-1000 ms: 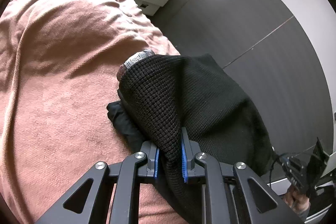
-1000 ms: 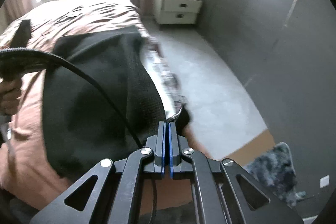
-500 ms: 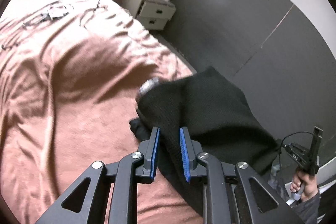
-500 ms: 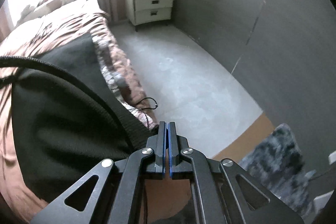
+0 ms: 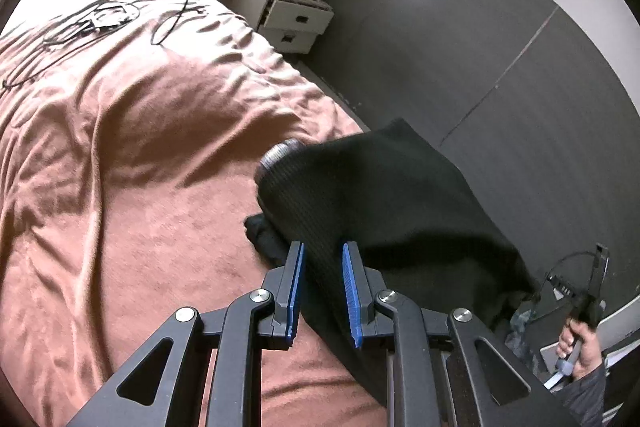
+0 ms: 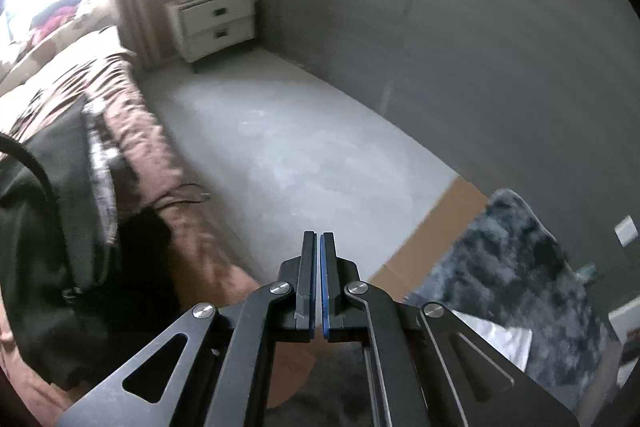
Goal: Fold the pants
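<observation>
Released since the earlier frames: the left gripper (image 5: 322, 287), formerly pinching the knit fabric, now stands with its blue-padded jaws spread, the cloth lying between them but ungripped. Withdrawn likewise: the right gripper (image 6: 319, 279), previously closed at the garment's edge, now points out over the grey floor (image 6: 300, 147) with its jaws pressed together on nothing. Item, pants (image 5: 384, 203): black, ribbed knit, lying in a folded heap at the right edge of the bed, a grey cuff or waistband end showing at the far left corner of the heap and a darker fold protruding at its near left; in the right wrist view the same pants (image 6: 44, 219) occupy the left of the frame, on the bed's edge. Item, bedspread (image 5: 132, 155): pinkish brown, plush, rumpled, covering the bed. Item, cables (image 5: 104, 19): thin, black, tangled on the far part of the bed. Item, nightstand (image 5: 292, 19): white, two drawers, standing far off beside the bed against a pink curtain, small articles on top too indistinct to identify. Item, rug (image 6: 532, 267): shaggy, dark grey, on the floor at near right. Item, the person's right hand (image 5: 580, 347): visible at the lower right of the left wrist view, grasping the other tool's handle.
</observation>
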A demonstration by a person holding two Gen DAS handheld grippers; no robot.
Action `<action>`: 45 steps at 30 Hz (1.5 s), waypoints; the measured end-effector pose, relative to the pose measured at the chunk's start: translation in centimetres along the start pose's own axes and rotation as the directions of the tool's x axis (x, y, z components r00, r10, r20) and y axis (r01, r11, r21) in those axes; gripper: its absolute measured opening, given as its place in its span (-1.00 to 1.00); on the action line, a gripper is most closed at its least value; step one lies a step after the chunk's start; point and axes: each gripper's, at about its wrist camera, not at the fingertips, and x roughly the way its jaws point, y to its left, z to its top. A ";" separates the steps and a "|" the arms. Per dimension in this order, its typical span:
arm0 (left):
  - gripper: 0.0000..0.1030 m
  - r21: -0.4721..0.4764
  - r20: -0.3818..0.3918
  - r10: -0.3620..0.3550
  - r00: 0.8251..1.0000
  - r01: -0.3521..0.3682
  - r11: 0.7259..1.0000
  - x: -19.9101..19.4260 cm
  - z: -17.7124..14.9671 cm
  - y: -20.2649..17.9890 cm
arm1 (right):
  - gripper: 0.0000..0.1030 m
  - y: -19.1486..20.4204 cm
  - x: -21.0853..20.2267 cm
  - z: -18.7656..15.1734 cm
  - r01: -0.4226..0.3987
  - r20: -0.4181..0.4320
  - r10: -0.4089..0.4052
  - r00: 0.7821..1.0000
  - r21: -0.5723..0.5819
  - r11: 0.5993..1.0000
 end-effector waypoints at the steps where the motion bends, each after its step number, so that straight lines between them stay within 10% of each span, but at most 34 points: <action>1: -0.60 0.003 -0.005 -0.004 1.000 0.004 1.000 0.0 -0.1 -0.1 | -1.00 -0.7 0.0 -0.1 0.006 -0.007 -0.005 1.000 0.028 1.000; 26: -0.56 0.077 -0.001 0.088 0.996 -0.087 0.993 -1.0 -3.6 -6.5 | -1.00 -4.4 -6.4 -4.0 -0.017 0.041 0.011 0.999 0.157 0.987; 35: -0.56 0.177 -0.011 0.003 1.000 -0.001 0.984 0.3 -0.3 -10.6 | -1.00 -3.8 -6.4 -3.7 -0.050 0.061 0.043 0.997 0.118 0.992; 45: -0.48 0.240 -0.154 0.035 0.987 0.003 0.971 8.1 3.2 -12.4 | -1.00 -0.2 -5.7 -4.5 -0.317 0.054 0.317 0.947 -0.011 0.948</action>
